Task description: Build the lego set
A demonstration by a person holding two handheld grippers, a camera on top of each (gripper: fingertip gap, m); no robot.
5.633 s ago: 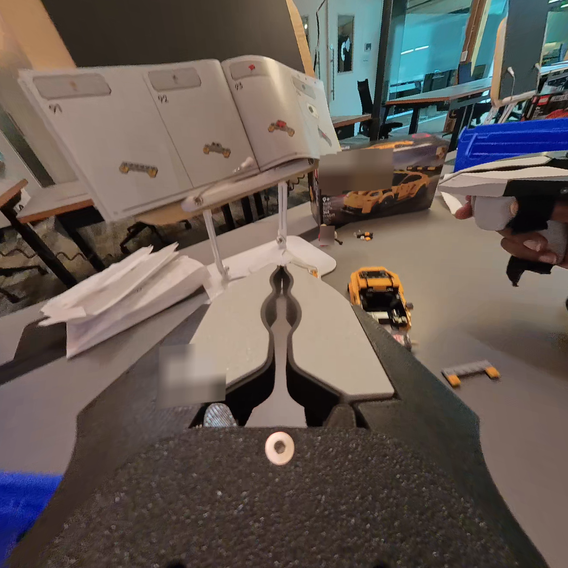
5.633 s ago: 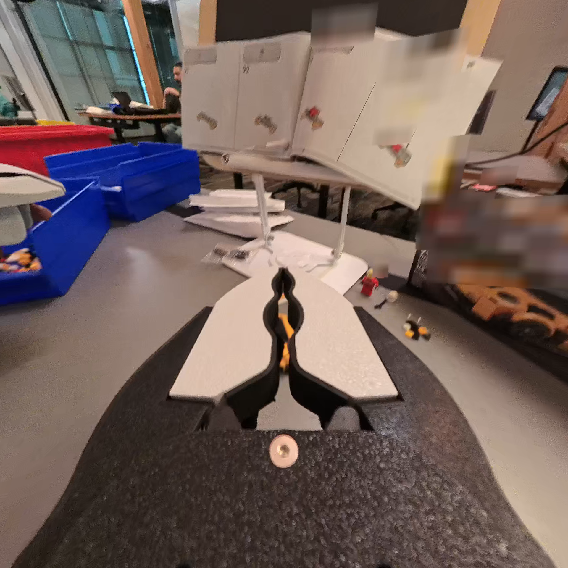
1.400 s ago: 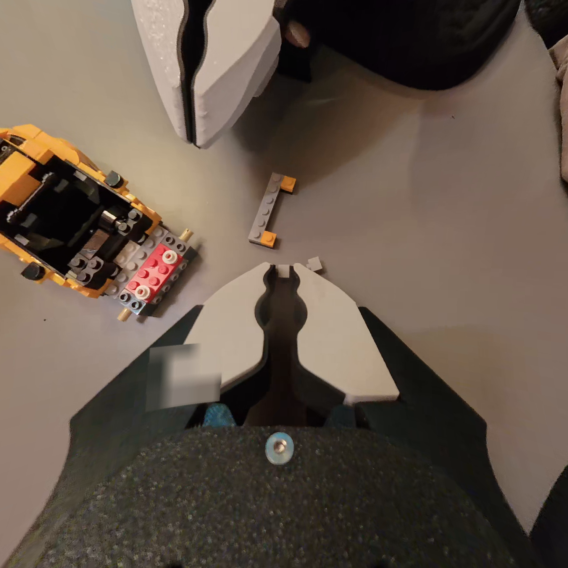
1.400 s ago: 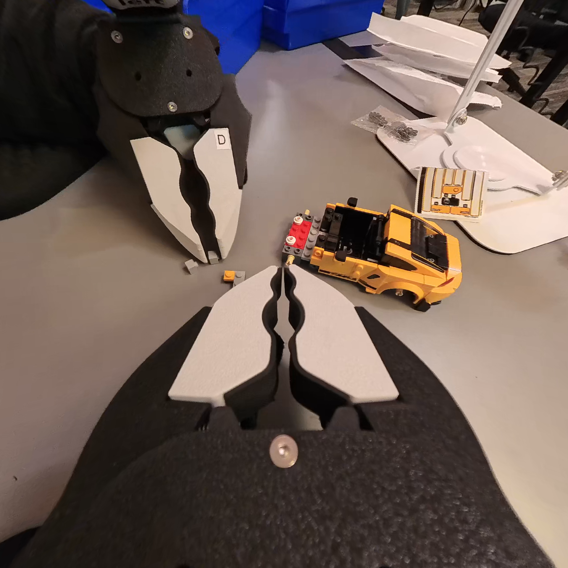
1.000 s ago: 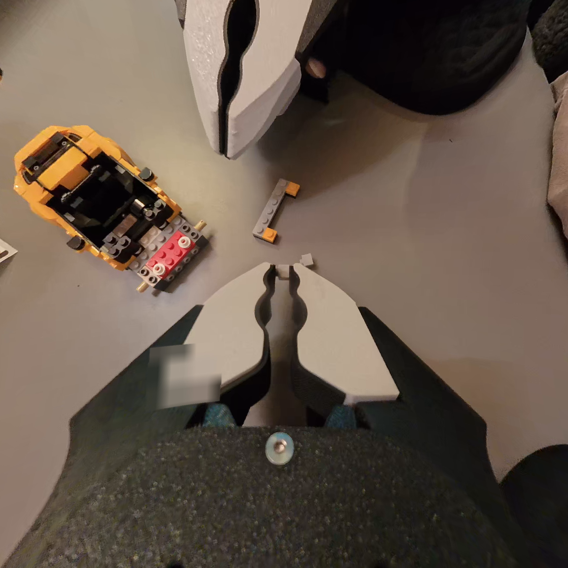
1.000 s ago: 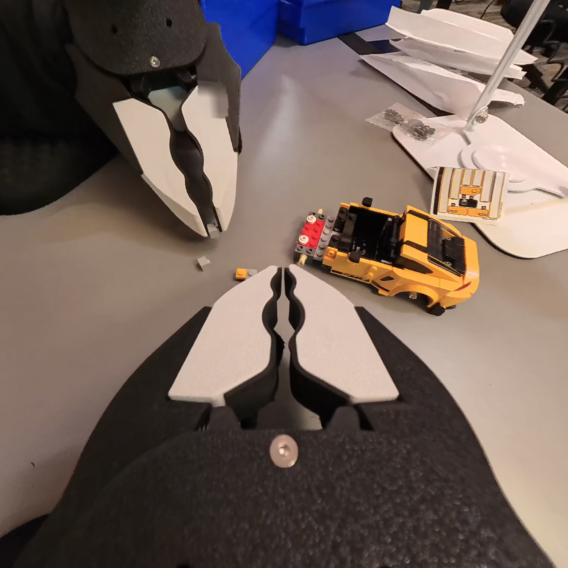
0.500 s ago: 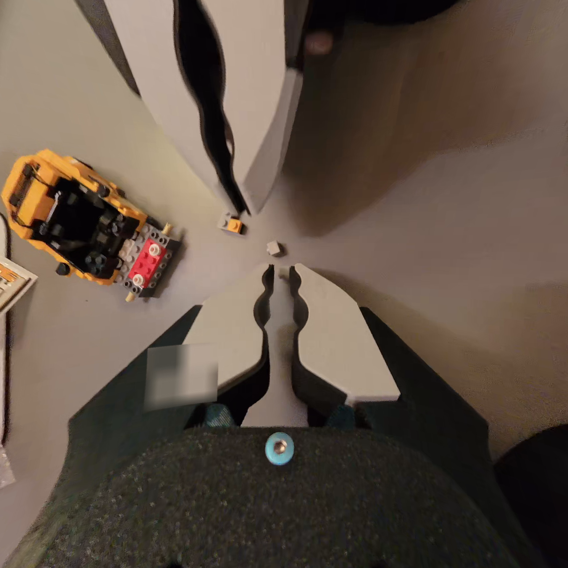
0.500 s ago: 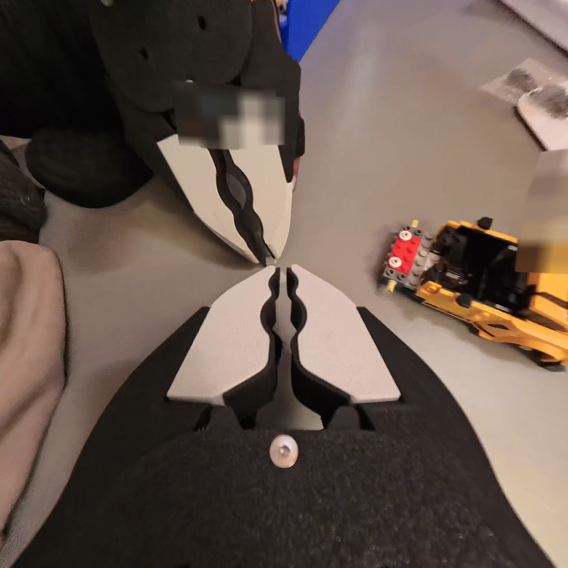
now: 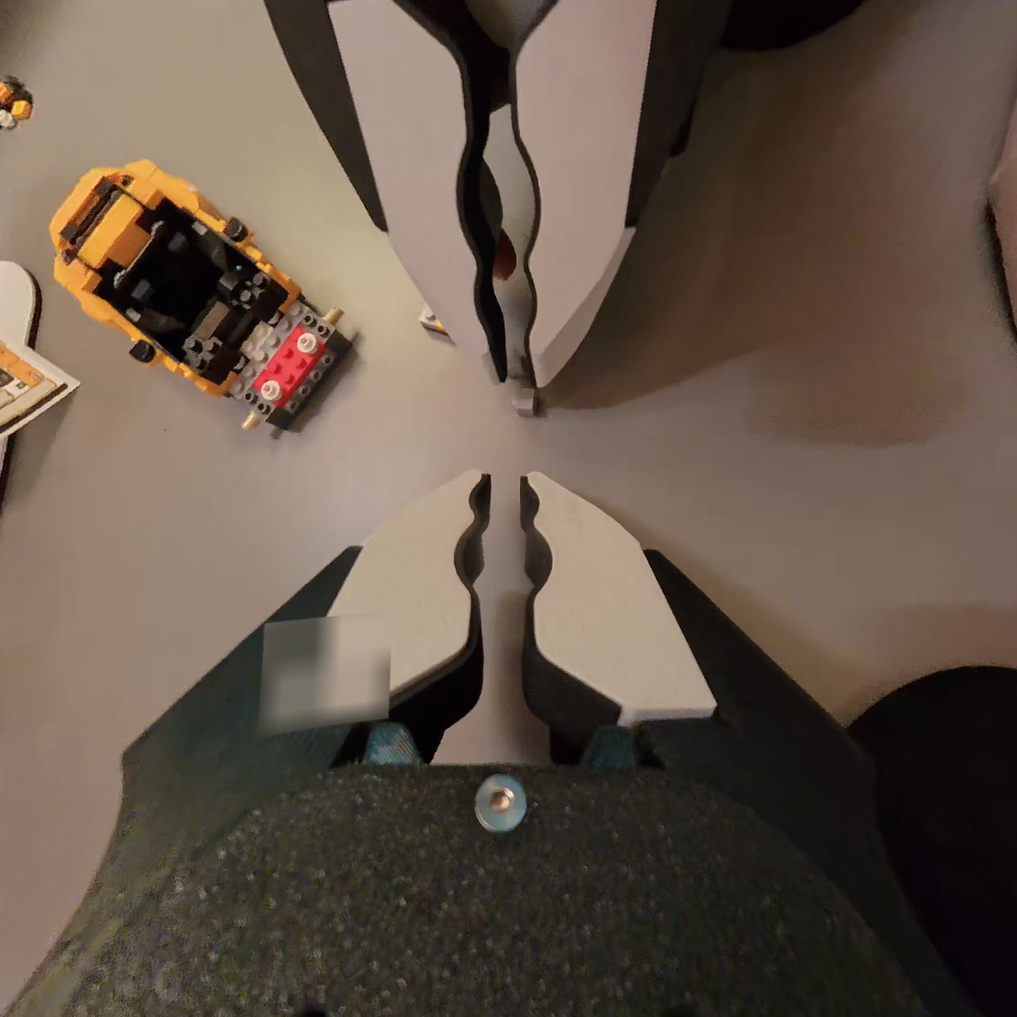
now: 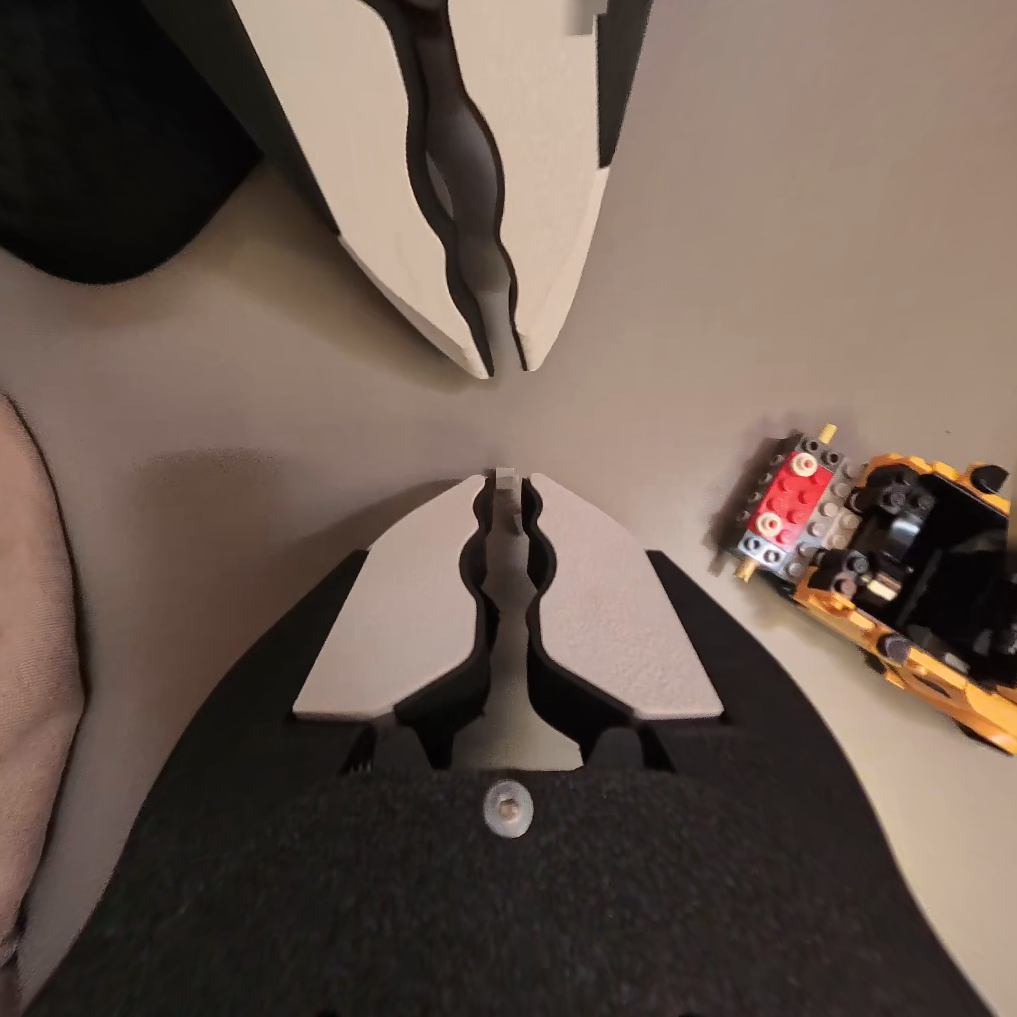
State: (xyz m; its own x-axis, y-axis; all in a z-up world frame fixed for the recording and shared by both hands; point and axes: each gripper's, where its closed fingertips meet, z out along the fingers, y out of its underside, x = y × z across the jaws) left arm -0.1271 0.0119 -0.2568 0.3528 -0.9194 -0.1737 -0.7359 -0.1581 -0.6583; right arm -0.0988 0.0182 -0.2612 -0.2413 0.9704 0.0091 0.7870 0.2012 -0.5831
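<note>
The partly built orange and black Lego car (image 9: 181,291), with a red and grey rear, lies on the grey table; it also shows in the right wrist view (image 10: 880,550). My right gripper (image 10: 505,481) is shut on a small grey piece (image 10: 506,477) at its tips; this also shows in the left wrist view (image 9: 524,399). My left gripper (image 9: 505,479) faces it tip to tip, a short way apart, slightly open and empty. A corner of the grey and orange plate (image 9: 432,324) shows beside the right gripper (image 9: 516,379).
A printed sheet (image 9: 22,385) and a white board (image 9: 16,297) lie left of the car. Small loose pieces (image 9: 14,102) sit at the far left. A beige cloth (image 10: 33,633) and a black sleeve (image 10: 82,137) lie at the table's edge. Left and right tips are no more than a few centimetres apart.
Both grippers have come tip to tip. The small grey piece in my left gripper's tips is gone from them, and my right gripper now holds a grey piece.
</note>
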